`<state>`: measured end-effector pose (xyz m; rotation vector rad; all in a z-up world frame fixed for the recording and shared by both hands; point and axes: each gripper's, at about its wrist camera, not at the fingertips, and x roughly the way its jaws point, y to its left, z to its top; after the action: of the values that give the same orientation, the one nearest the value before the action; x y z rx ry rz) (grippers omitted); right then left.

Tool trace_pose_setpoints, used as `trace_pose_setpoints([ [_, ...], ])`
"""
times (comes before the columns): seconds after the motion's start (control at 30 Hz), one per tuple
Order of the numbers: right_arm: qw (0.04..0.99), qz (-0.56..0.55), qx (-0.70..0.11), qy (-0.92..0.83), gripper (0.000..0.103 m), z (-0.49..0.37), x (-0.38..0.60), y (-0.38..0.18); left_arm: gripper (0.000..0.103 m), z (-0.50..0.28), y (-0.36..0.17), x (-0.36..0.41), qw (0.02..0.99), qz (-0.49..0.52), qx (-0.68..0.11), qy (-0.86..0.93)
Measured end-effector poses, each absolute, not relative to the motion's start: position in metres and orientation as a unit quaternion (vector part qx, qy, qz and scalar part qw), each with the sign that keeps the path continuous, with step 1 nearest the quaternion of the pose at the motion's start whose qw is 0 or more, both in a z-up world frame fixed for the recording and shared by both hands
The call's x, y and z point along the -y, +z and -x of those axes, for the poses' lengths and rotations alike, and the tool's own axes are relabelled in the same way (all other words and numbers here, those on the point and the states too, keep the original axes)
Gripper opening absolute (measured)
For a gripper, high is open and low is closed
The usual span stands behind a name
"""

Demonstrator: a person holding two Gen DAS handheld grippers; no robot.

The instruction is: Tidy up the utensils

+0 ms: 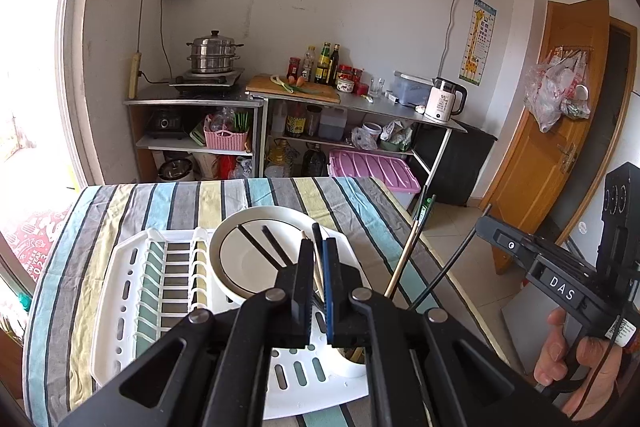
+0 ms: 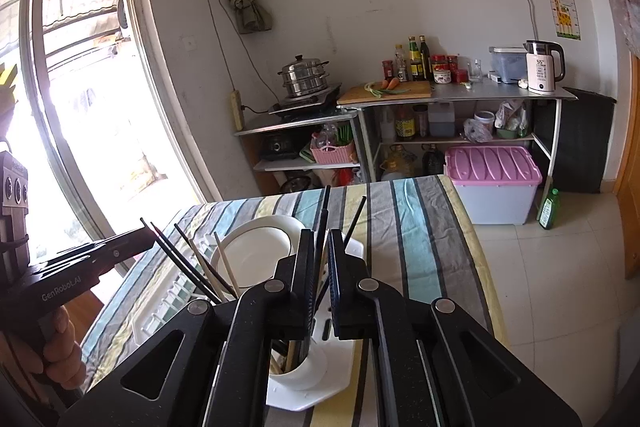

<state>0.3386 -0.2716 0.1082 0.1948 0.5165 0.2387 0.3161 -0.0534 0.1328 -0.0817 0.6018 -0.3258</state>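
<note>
A white dish rack [image 1: 132, 287] lies on the striped table, with a white plate [image 1: 256, 259] standing in it and a white utensil cup [image 2: 304, 371] at its near corner. Several black and wooden chopsticks [image 2: 200, 267] stand in the cup. My left gripper [image 1: 319, 267] is shut on two chopsticks [image 1: 318, 263], one black and one wooden, above the cup. My right gripper [image 2: 321, 259] is shut on black chopsticks [image 2: 322, 227] right above the cup. Two black chopsticks [image 1: 404, 263] lean out to the right in the left wrist view.
The striped tablecloth [image 1: 168, 203] covers the table, whose right edge [image 2: 476, 239] drops to a tiled floor. Behind stand metal shelves with a steamer pot [image 1: 214, 53], bottles, a kettle [image 1: 444, 99] and a pink-lidded storage box [image 2: 492, 179]. A window is at left.
</note>
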Motion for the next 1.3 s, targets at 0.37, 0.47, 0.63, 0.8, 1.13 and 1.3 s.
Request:
trace_pose_setpoints([
  [0.37,0.956,-0.099,-0.246,0.127,0.017,-0.295,0.277,0.102,0.017,-0.276,0.12,0.045,0.951,0.022,-0.279,-0.135],
  [0.47,0.956,-0.093,-0.246,0.131,0.018,-0.273,0.275,0.096,0.017,-0.255,0.109,0.044,0.951,0.017,-0.281,-0.13],
  [0.63,0.959,-0.083,-0.237,0.134,0.021,-0.228,0.268,0.088,0.018,-0.217,0.097,0.035,0.954,0.018,-0.274,-0.12],
  [0.8,0.959,-0.073,-0.236,0.138,0.025,-0.186,0.26,0.075,0.022,-0.177,0.084,0.03,0.956,0.016,-0.27,-0.112],
  [1.13,0.964,-0.041,-0.229,0.13,0.025,-0.112,0.237,0.051,0.023,-0.105,0.053,0.022,0.958,0.006,-0.273,-0.086],
  [1.3,0.964,-0.034,-0.23,0.132,0.025,-0.081,0.227,0.038,0.027,-0.069,0.051,0.014,0.965,0.004,-0.251,-0.076],
])
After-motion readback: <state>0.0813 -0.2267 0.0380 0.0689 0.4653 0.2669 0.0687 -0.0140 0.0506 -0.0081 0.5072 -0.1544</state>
